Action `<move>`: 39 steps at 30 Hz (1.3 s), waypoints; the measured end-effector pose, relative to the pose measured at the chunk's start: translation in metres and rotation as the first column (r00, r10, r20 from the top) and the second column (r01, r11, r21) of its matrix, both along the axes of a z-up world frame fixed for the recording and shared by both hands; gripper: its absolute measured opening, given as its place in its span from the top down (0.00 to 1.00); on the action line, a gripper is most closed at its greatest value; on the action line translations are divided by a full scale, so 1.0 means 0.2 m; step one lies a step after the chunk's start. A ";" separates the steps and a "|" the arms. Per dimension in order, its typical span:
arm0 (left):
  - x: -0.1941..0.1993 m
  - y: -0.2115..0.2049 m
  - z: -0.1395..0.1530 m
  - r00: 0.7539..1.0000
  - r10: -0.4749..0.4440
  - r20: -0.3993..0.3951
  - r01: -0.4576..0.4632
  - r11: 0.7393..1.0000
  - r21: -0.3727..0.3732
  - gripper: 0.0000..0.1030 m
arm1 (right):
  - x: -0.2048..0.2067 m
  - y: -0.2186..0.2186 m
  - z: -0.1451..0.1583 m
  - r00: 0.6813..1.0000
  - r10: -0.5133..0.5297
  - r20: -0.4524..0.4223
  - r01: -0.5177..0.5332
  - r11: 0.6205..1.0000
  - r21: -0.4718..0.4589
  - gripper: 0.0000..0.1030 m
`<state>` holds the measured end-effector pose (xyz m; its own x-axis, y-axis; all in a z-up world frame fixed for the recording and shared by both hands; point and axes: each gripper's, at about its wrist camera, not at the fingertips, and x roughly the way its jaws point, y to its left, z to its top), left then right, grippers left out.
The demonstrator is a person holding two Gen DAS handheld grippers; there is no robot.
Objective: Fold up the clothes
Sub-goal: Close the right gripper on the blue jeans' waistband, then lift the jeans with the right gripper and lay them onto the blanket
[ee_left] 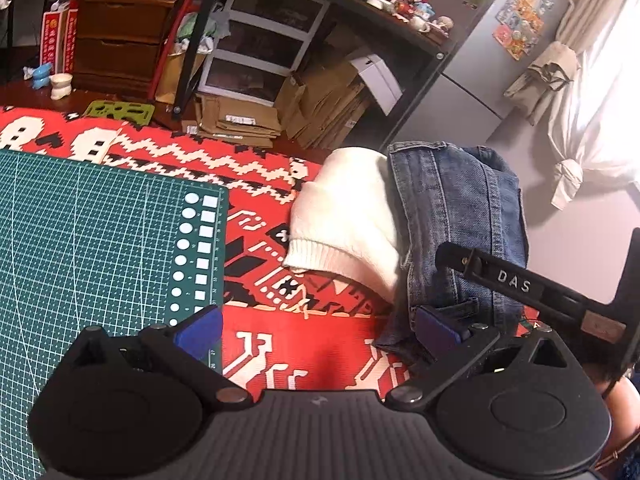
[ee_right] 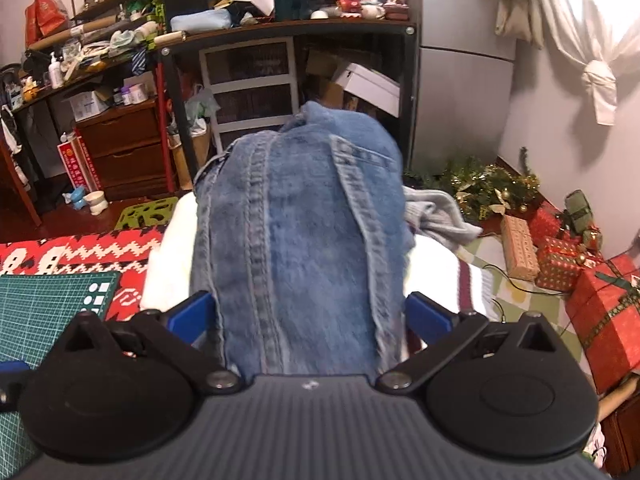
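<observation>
Left: green cutting mat [ee_left: 100, 240], bare, likely the folding surface. Left gripper [ee_left: 316, 332] spread wide, holding nothing, over red rug [ee_left: 312, 344]. Right: denim garment [ee_right: 296, 248] on clothes pile, between right gripper [ee_right: 310, 316]'s spread fingers, unclamped.

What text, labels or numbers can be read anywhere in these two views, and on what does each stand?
"DAS": white letters on the black bar of the right hand-held gripper, seen from the left wrist view.
Red boxes beside the wooden drawers: print too small to read.
Green cutting mat: grid lines and shapes only; any numbers are too blurred.
Fridge magnets and cardboard box label: unreadable.
</observation>
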<state>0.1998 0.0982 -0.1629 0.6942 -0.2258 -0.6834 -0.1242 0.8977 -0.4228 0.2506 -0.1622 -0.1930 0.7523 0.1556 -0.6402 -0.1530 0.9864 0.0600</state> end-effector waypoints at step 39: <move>-0.29 0.15 0.06 0.999 0.025 -0.026 -0.026 0.998 -0.051 0.00 | -0.52 0.11 0.05 0.986 0.166 -0.030 -0.166 0.986 0.027 0.52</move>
<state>0.1426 0.1289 -0.1504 0.6830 -0.2434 -0.6887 -0.1576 0.8715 -0.4644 0.1467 -0.1409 -0.1824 0.6940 0.2922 -0.6580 -0.3122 0.9457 0.0907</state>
